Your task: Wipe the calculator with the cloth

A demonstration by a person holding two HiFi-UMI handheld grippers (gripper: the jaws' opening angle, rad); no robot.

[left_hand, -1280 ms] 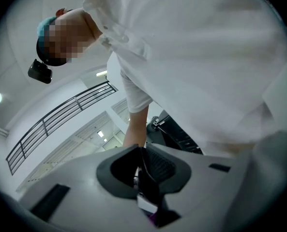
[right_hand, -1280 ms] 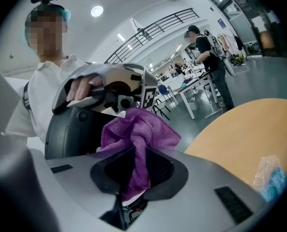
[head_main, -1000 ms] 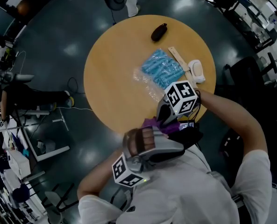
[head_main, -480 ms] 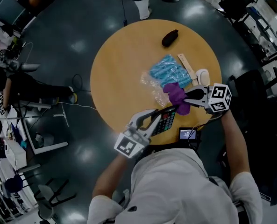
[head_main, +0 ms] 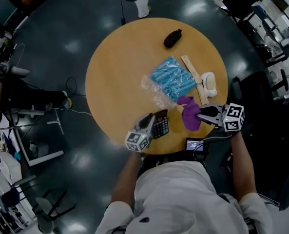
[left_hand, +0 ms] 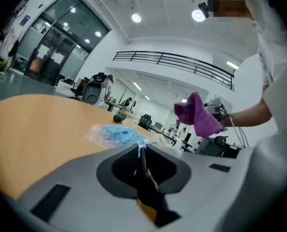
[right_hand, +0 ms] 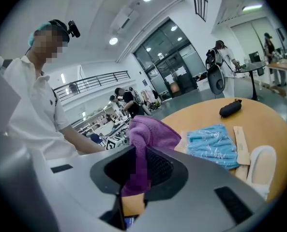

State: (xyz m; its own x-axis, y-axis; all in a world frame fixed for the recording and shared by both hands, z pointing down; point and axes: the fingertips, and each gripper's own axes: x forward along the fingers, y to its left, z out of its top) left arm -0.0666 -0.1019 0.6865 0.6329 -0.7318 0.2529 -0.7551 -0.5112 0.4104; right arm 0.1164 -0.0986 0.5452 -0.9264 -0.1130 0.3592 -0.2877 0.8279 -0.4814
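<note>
My left gripper (head_main: 152,122) is shut on the left edge of the black calculator (head_main: 160,124). The calculator lies keys-up, low at the front edge of the round wooden table (head_main: 115,82); whether it rests on the wood I cannot tell. In the left gripper view the calculator (left_hand: 146,180) shows edge-on as a thin dark slab between the jaws of that gripper (left_hand: 142,151). My right gripper (head_main: 199,112) is shut on the purple cloth (head_main: 188,112), which hangs a short way right of the calculator, apart from it. In the right gripper view the cloth (right_hand: 145,137) bunches up between the jaws of that gripper (right_hand: 138,170).
A clear bag of blue items (head_main: 172,80) lies mid-table, just beyond the calculator. A wooden strip (head_main: 193,73) and a white object (head_main: 210,84) lie to the bag's right, and a black pouch (head_main: 172,38) sits at the far side. A small screen device (head_main: 195,144) shows at the near rim.
Both grippers came away from my chest. The left one dropped and rolled, bringing the calculator down to the table's front edge. The right one swung the cloth out to the right.
</note>
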